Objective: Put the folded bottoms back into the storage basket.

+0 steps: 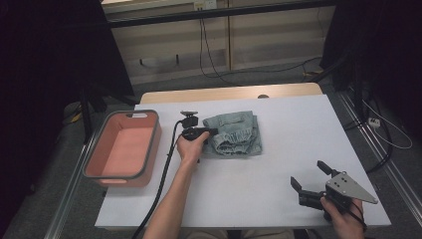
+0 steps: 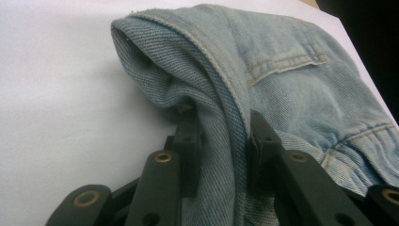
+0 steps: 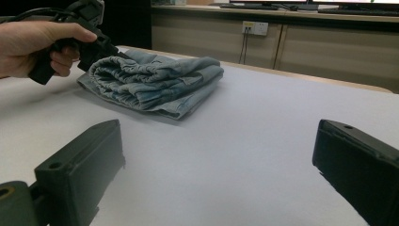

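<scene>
A folded pair of light blue jeans (image 1: 236,133) lies on the white table (image 1: 293,129), a little left of centre. My left gripper (image 1: 211,132) reaches in from the jeans' left side. In the left gripper view its black jaws (image 2: 221,127) pinch a fold of the jeans (image 2: 282,61) at the edge, with the pads pressing on the denim. My right gripper (image 1: 308,173) is held near the front right corner, jaws spread wide with nothing between them. The right gripper view looks across its open gripper (image 3: 216,141) to the jeans (image 3: 155,82) and to the hand holding the left gripper (image 3: 101,47).
A pink basin with a grey rim (image 1: 94,149) stands at the table's left edge, with nothing in it. The left gripper's black cable (image 1: 166,164) trails back along the forearm. Behind the table are a wooden cabinet and loose cables on the floor.
</scene>
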The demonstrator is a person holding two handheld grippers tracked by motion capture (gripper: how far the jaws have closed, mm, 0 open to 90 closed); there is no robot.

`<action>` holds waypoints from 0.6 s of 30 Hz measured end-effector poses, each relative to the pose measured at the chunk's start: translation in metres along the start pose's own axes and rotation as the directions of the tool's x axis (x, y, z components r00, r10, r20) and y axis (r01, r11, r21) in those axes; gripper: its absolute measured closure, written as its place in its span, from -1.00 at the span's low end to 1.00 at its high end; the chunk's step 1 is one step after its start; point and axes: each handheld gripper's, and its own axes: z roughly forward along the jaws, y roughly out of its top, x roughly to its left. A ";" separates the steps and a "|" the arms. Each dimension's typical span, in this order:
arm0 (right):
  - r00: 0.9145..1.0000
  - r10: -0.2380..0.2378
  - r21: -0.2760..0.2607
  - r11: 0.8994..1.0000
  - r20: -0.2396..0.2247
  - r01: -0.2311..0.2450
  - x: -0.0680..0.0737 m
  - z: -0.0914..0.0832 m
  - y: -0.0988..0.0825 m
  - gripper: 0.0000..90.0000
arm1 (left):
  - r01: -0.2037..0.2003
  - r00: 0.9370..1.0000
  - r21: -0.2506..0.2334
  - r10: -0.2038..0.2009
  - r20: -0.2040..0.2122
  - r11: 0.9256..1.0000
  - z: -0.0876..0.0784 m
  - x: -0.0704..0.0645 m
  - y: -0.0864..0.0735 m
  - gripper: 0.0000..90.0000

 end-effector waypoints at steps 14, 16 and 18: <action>1.000 -0.002 0.001 1.000 0.009 0.002 0.000 -0.002 0.000 -0.95 | -0.086 0.996 -0.066 0.087 0.012 0.994 -0.018 -0.029 0.013 0.60; 1.000 -0.002 -0.001 1.000 0.008 0.002 -0.001 -0.002 0.000 -0.95 | -0.122 0.992 -0.064 0.123 0.018 0.991 -0.022 -0.037 0.016 0.60; 1.000 0.002 -0.003 1.000 0.007 -0.001 -0.001 -0.002 0.000 -0.95 | -0.148 0.988 -0.073 0.150 0.024 0.986 -0.025 -0.044 0.018 0.60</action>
